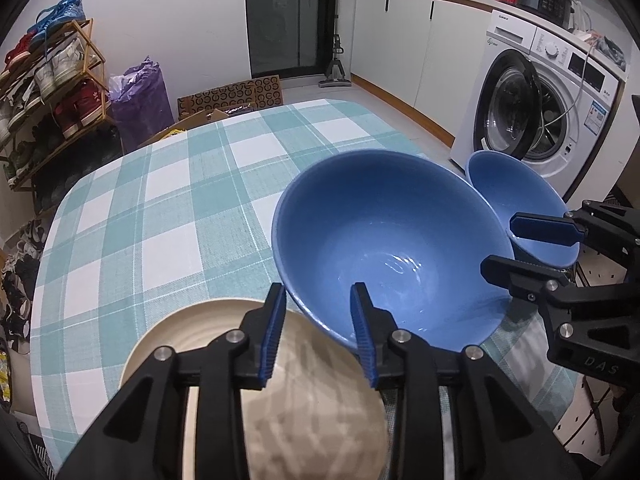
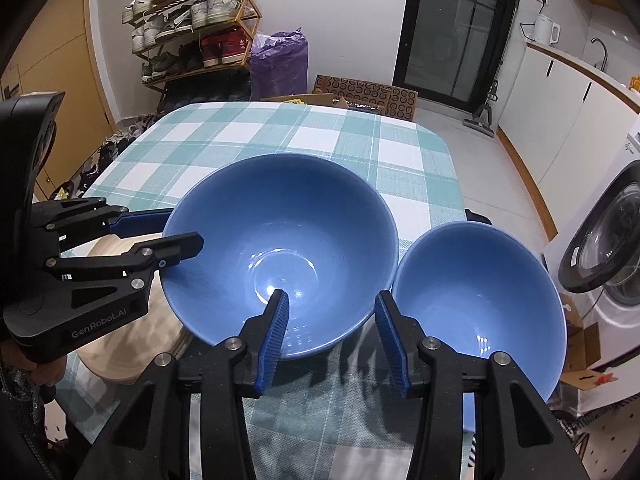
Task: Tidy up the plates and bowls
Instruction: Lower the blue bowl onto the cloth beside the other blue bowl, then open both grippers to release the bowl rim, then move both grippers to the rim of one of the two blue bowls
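Observation:
A large blue bowl (image 1: 384, 240) (image 2: 280, 240) sits on the checked table (image 1: 160, 200) (image 2: 280, 128), its left side overlapping a beige plate (image 1: 312, 392) (image 2: 120, 340). A smaller blue bowl (image 1: 520, 196) (image 2: 480, 300) stands just right of it. My left gripper (image 1: 319, 320) (image 2: 184, 228) is open astride the large bowl's near-left rim, one finger inside and one outside, with a gap at both pads. My right gripper (image 2: 332, 320) (image 1: 499, 245) is open astride the same bowl's right rim, its outer finger between the two bowls.
The small bowl stands close to the table's right edge. Beyond that edge are a washing machine (image 1: 540, 120) and white cabinets (image 1: 400, 48). A shoe rack (image 2: 192, 28), a purple bag (image 2: 280, 60) and cardboard (image 2: 368, 92) lie past the far edge.

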Demonstrator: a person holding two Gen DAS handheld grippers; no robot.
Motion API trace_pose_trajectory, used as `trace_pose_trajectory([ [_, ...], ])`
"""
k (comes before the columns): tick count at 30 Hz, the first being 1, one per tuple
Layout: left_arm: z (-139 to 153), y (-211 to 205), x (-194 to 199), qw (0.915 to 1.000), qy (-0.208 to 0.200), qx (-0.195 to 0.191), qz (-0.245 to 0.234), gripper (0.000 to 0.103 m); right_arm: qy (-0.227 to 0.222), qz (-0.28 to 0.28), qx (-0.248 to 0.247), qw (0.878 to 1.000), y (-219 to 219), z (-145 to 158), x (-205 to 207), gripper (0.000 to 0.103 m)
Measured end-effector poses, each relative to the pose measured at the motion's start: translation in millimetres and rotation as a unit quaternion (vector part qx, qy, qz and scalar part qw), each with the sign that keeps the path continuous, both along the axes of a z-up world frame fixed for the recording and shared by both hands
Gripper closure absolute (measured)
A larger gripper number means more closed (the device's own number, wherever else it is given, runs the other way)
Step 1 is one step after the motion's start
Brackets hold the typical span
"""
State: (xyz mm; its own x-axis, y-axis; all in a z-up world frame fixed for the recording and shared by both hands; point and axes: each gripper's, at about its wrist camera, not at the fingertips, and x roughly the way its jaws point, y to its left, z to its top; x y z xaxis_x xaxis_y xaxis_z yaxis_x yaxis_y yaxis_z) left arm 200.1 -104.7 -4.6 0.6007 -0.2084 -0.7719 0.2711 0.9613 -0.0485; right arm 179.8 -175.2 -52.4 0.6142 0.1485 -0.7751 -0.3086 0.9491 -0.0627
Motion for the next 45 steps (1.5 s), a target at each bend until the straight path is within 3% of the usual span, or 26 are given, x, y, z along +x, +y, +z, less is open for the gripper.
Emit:
trace_pose_trajectory([
  [3,5,-2,-4,0.9999,-0.011,0.001,-0.005,0.053,-0.006,-0.002,0.007,1.0,-3,4,-2,0.053],
  [5,10,-4,-7,0.9998,-0.015,-0.001,-0.01,0.052,-0.01,-0.007,0.013,1.0,-6,7,-3,0.046],
  [7,13,-5,-8,0.9998,-0.019,-0.002,-0.009,0.05,-0.018,-0.016,0.018,1.0,-9,11,-4,0.03],
  [10,16,-6,-9,0.9998,-0.017,-0.004,-0.006,0.047,-0.033,-0.026,0.025,0.999,-15,19,-8,0.022],
  [13,20,-8,-12,0.9995,-0.03,-0.008,0.0,0.021,-0.045,-0.033,0.027,0.998,-21,27,-12,0.011],
  [16,25,-11,-17,0.9989,-0.045,-0.012,-0.005,0.013,-0.059,-0.038,0.028,0.997,-27,35,-18,0.003],
  [24,31,-29,-24,0.9983,-0.048,-0.014,-0.028,0.0,-0.077,-0.048,0.031,0.995,-48,48,-35,0.001],
  [33,36,-47,-36,0.9975,-0.046,-0.043,-0.033,0.0,-0.086,-0.068,0.042,0.993,-88,57,-56,0.001],
  [45,35,-76,-52,0.9968,-0.059,-0.048,-0.025,0.0,-0.087,-0.091,0.037,0.991,-136,53,-78,0.001],
])
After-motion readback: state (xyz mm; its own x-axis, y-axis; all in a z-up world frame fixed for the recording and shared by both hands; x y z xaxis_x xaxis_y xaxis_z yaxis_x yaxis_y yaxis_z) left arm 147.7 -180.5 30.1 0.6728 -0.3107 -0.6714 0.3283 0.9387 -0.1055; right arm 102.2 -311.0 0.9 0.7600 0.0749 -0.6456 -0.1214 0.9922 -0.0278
